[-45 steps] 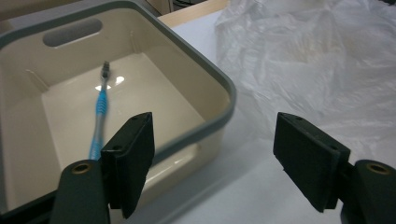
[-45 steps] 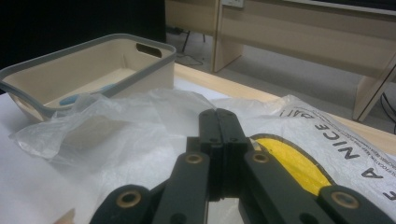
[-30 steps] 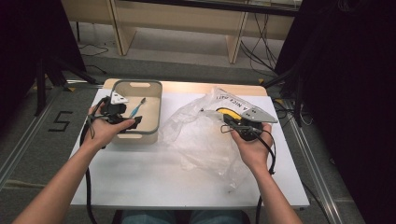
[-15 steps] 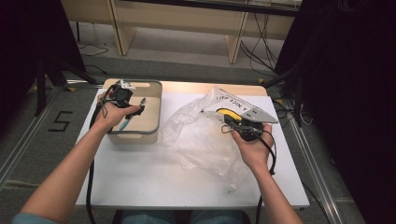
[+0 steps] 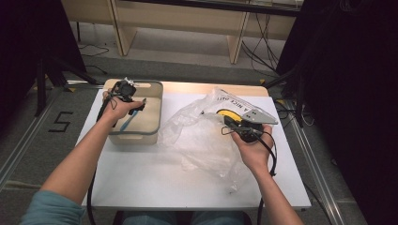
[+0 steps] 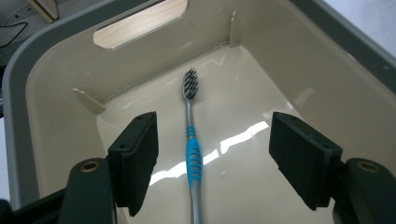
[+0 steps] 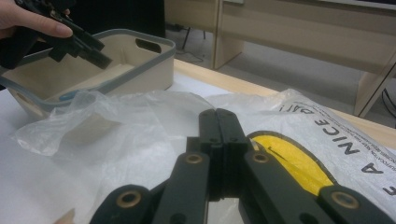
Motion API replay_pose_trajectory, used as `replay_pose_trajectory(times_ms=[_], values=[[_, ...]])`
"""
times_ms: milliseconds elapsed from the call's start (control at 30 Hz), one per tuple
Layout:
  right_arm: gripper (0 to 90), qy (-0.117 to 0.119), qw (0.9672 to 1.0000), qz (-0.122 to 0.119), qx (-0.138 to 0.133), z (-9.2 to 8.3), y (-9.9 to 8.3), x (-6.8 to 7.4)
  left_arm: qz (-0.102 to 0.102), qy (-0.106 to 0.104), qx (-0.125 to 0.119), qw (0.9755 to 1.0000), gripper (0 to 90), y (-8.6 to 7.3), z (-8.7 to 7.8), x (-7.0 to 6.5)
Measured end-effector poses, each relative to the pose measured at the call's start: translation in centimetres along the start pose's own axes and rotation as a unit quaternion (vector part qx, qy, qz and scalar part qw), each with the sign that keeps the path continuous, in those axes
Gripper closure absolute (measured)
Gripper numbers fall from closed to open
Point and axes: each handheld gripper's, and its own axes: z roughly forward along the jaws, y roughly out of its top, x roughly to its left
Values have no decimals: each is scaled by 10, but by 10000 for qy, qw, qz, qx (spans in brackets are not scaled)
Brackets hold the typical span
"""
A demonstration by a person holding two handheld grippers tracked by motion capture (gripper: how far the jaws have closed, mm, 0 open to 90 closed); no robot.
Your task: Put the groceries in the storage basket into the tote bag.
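A: Item: toothbrush [image 6: 191, 144], flat on the floor of the bin [image 5: 155, 101]. Left claw [image 6: 212, 163]?

B: Wide but just closing, straddling the handle, touching nothing. Centre, lower, then pinch. Right claw [image 7: 218, 140] shut on the plastic bag [image 5: 197, 140], on the desk [image 5: 141, 178].

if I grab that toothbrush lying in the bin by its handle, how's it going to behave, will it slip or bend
The toothbrush looks thin, rigid and light, so it should lift without drooping. Its blue ribbed grip section likely gives the left tool some purchase, while the smooth grey shaft could slip or pivot between the pads. Lying flat on the glossy floor of the bin, it may skid when nudged rather than roll.
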Motion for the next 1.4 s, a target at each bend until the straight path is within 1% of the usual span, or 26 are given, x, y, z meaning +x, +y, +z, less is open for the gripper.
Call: replay_pose_trajectory(times_ms=[100,200,333,467,633,800,867,1000,1100,1300,1400], values=[[900,0,10000,1,15,0,0,0,12,39,84,10000,331,1,6,0],[900,1,10000,14,22,0,-1,-1,-67,44,182,9998,333,0,11,-1],[900,8,10000,24,29,0,-1,-1,-71,53,318,9995,335,-2,18,-1],[900,12,10000,19,22,1,-1,-1,-90,134,385,9991,340,-3,24,1],[900,4,10000,34,33,0,-2,-1,-134,165,501,9985,343,-7,30,4],[900,11,10000,41,42,1,-2,-2,-175,145,604,9979,357,-8,34,3],[900,13,10000,34,33,1,-2,-2,-161,139,643,9977,363,-9,35,3],[900,5,10000,42,44,1,-2,-1,-236,100,745,9969,374,-10,38,1],[900,12,10000,41,56,1,-2,-1,-229,138,837,9961,392,-12,40,2],[900,4,10000,37,64,1,-2,-1,-294,119,911,9953,418,-14,43,4],[900,5,10000,31,72,1,-2,-1,-315,70,945,9950,430,-15,44,5]])
